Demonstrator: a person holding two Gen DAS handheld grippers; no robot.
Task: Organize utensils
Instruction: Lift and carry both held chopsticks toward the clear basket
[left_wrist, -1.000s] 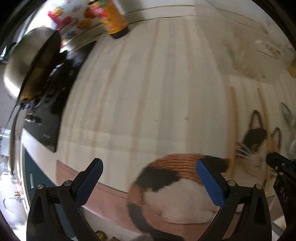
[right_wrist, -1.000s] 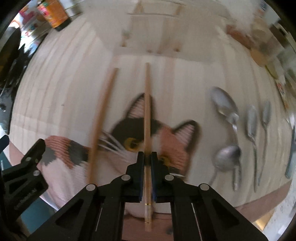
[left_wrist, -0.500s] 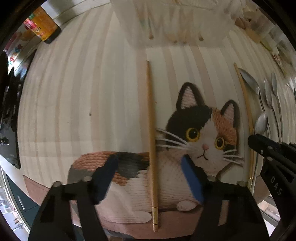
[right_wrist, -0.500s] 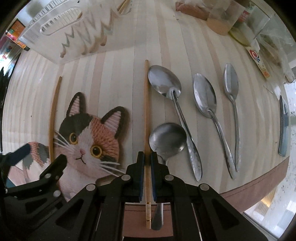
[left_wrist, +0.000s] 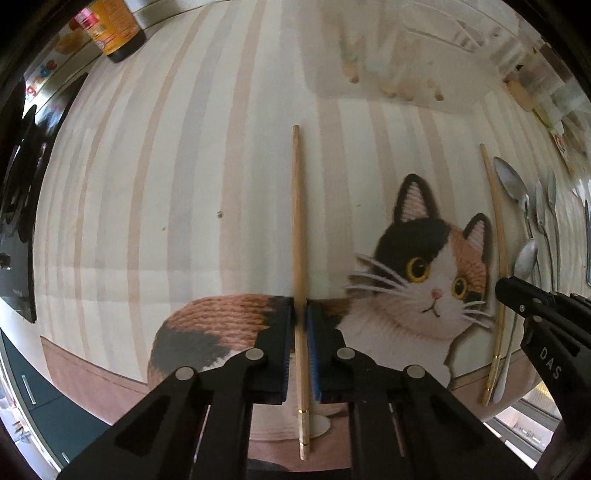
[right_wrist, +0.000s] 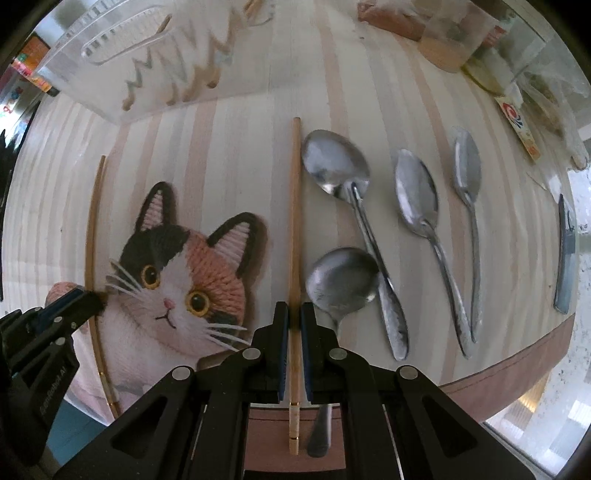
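- Left gripper (left_wrist: 300, 321): jaws clenched on a wooden chopstick (left_wrist: 298, 236). Stick runs straight up frame center in the left view, tip toward the clear plastic organizer tray (left_wrist: 399, 55) at the top, gold-banded butt end sticking out behind the jaws.
- Right gripper (right_wrist: 294, 317): jaws clenched on the second chopstick (right_wrist: 295, 206), also vertical at frame center in the right view, butt end poking out below the jaws.
- Cross-check: left view shows the second chopstick at right edge beside the right gripper (left_wrist: 517, 291); right view shows the first one at left edge with the left gripper (right_wrist: 86, 301) on it.
- The 2 sticks flank the cat picture (right_wrist: 177, 280) printed on the striped mat (left_wrist: 184, 184) covering the counter.
- 4 metal spoons (right_wrist: 334, 162) lie right of center in the right view, bowls pointing up-frame; the nearest round one (right_wrist: 341, 282) is just beside the held stick. Can't tell if they touch.
- A grey flat utensil (right_wrist: 565, 254) lies at the far right edge, too blurred to identify.
- Organizer tray sits upper left in the right view, well above the sticks' tips.
- Bottle with orange label (left_wrist: 110, 29) upper left in the left view; food packets (right_wrist: 480, 40) upper right in the right view.
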